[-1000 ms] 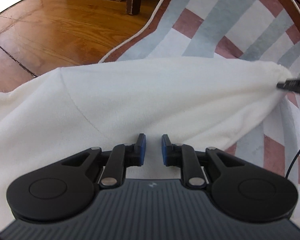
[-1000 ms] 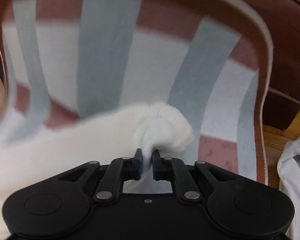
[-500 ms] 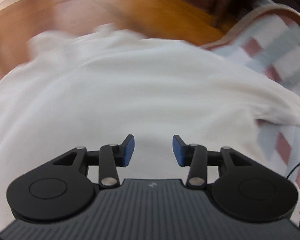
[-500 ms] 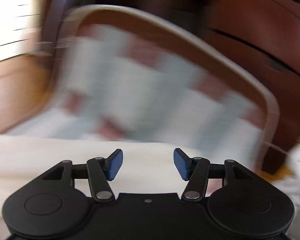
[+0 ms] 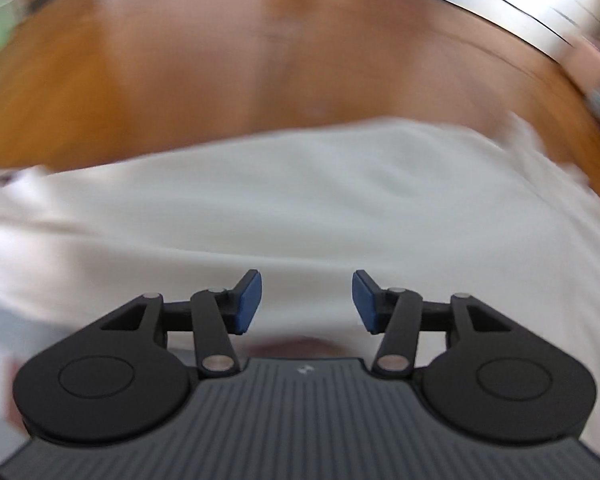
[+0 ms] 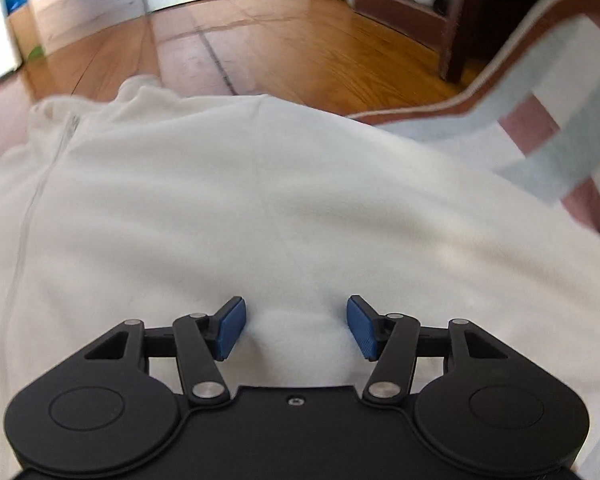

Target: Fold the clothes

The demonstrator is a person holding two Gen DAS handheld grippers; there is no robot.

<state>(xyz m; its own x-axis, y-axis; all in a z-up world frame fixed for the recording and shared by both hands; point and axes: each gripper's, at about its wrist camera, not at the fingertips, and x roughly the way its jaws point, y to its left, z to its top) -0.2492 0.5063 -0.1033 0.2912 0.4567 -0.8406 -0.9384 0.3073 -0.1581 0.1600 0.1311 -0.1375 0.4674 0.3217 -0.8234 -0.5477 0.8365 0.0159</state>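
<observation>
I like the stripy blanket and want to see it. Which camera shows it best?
The right wrist view. The striped blanket lies at the right edge, with grey, white and pink bands and a brown border, partly under the white garment. The blurred left wrist view shows no blanket, only white cloth and wooden floor.

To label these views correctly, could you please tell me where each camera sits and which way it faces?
Left wrist: on the left gripper, facing down along its opening fingers, nothing between them, at the garment and floor.
Right wrist: on the right gripper, facing down over its open fingers at garment, rug, floor.
Shared: garment and floor.
</observation>
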